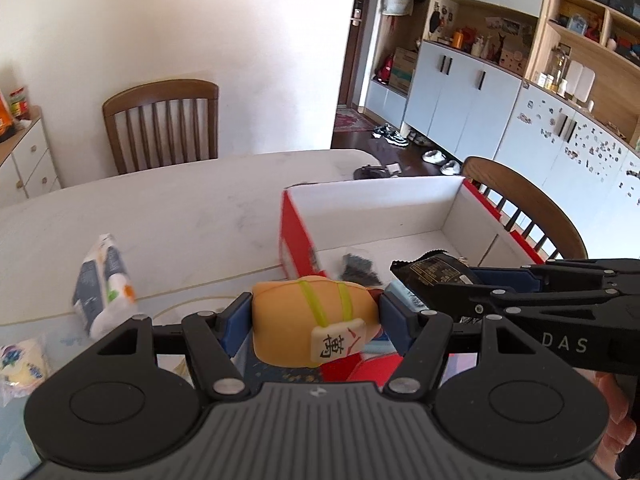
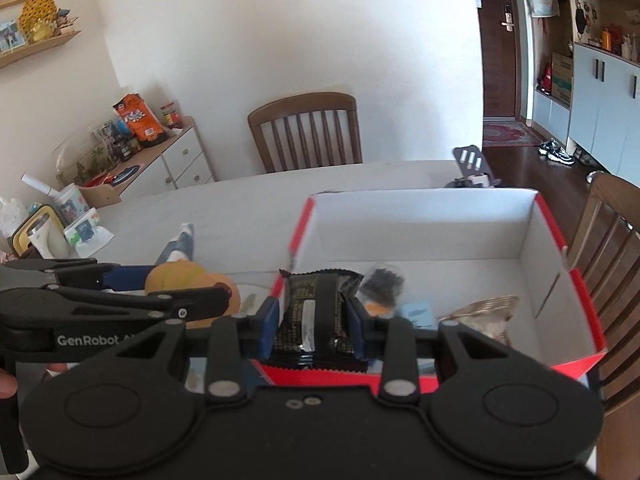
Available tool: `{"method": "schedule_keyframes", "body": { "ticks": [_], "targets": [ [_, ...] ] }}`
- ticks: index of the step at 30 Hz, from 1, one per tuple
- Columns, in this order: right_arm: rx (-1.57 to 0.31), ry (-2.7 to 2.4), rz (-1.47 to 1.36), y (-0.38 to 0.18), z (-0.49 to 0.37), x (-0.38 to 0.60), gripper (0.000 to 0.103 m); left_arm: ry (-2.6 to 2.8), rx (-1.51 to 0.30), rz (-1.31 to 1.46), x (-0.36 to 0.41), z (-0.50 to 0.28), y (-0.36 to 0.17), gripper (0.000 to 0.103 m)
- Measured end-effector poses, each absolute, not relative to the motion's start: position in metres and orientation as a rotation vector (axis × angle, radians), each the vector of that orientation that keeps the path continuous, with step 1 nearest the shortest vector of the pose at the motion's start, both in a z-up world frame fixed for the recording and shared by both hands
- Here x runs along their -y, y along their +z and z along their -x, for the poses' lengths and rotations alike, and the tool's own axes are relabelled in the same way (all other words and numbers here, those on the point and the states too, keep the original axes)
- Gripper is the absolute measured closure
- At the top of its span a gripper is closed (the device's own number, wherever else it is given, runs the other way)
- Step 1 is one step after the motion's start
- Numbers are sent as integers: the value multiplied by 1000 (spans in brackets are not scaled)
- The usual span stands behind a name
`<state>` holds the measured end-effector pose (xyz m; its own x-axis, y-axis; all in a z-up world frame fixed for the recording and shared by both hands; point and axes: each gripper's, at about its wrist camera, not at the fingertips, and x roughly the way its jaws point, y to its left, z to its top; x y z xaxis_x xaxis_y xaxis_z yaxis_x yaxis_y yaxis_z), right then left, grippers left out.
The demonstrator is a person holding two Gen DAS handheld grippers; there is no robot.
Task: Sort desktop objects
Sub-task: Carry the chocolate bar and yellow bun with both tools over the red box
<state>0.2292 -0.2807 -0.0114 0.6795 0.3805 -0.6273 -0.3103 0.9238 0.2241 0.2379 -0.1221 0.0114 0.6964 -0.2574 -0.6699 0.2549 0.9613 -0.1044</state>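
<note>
Both grippers are matte black plastic. The left gripper (image 1: 316,318) has 2 round discs, a ribbed grey centre plate, silver pivot pins on angled linkage arms, and blue fingers (image 1: 231,326). The right gripper (image 2: 314,316) has the same discs, silver pins and blue pads (image 2: 269,322), over a smooth black centre with 2 small screws. White lettering marks the sides of both.

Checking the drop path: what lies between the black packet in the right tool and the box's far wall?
In the right wrist view, beyond the black packet lie a small dark bag, then bare box floor up to the far wall.
</note>
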Motion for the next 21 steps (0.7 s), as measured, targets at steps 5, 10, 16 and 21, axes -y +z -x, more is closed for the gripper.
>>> {"method": "schedule_keyframes", "body": {
  "ticks": [5,10,16,21],
  "targets": [
    [-725,353,-110,-13,-240,308,68,-309,-760,-23,148,-251,12,36],
    [-727,321,-116,-16,-250,333,68,-343,-782,-54,174,-267,8,36],
    [-736,287,-120,-22,-264,355,68,-389,-819,-101,207,-290,-2,36],
    [-759,274,-120,-30,-278,368,68,-444,-883,-139,225,-312,-11,36]
  ]
}}
